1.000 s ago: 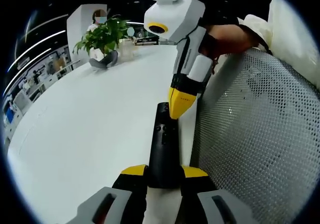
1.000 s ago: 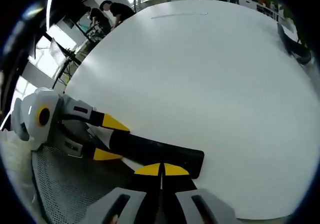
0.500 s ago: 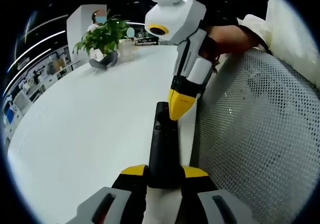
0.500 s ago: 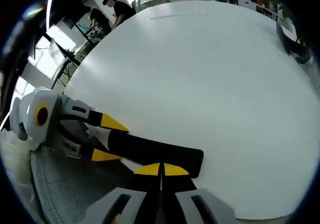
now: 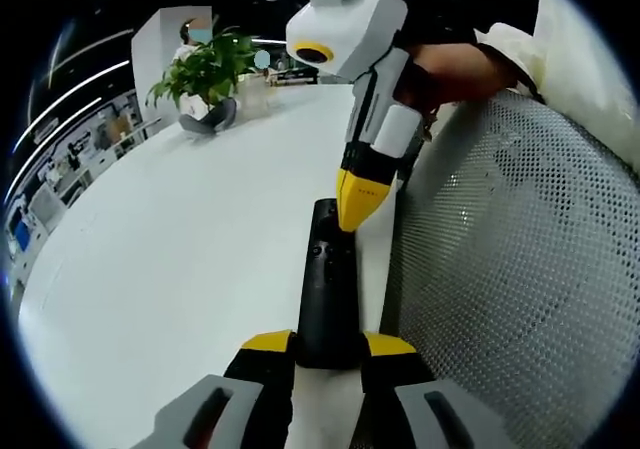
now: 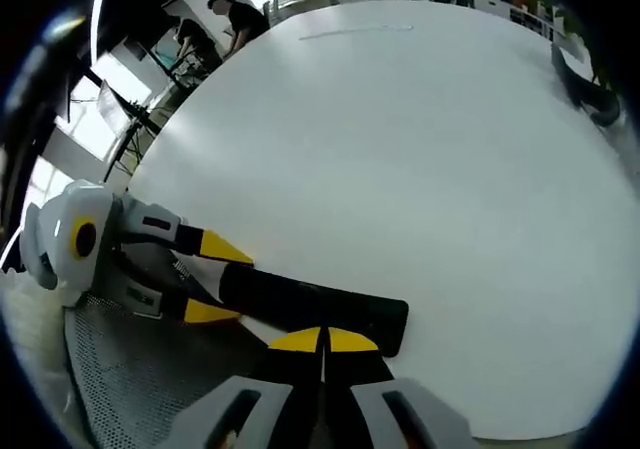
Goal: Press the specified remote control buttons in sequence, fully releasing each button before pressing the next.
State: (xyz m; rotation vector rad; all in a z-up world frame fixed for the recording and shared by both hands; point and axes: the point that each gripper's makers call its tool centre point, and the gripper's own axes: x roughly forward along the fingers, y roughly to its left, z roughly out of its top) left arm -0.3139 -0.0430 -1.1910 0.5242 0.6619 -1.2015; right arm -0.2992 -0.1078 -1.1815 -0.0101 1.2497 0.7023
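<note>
While left gripper (image 5: 327, 345) clamps remote (image 5: 326, 289), right gripper (image 5: 352, 219) touches it

Both cams close, low over table (image 6: 420, 169), sharing remote (image 5: 328, 289).

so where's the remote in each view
Left gripper view: the remote runs up the lower centre, its near end between the left gripper's jaws, the right gripper's tip at its far end.
Right gripper view: remote lies across the lower centre, just above the right gripper, with the left gripper clamping its left end.
Shared landmark: the white table.
</note>
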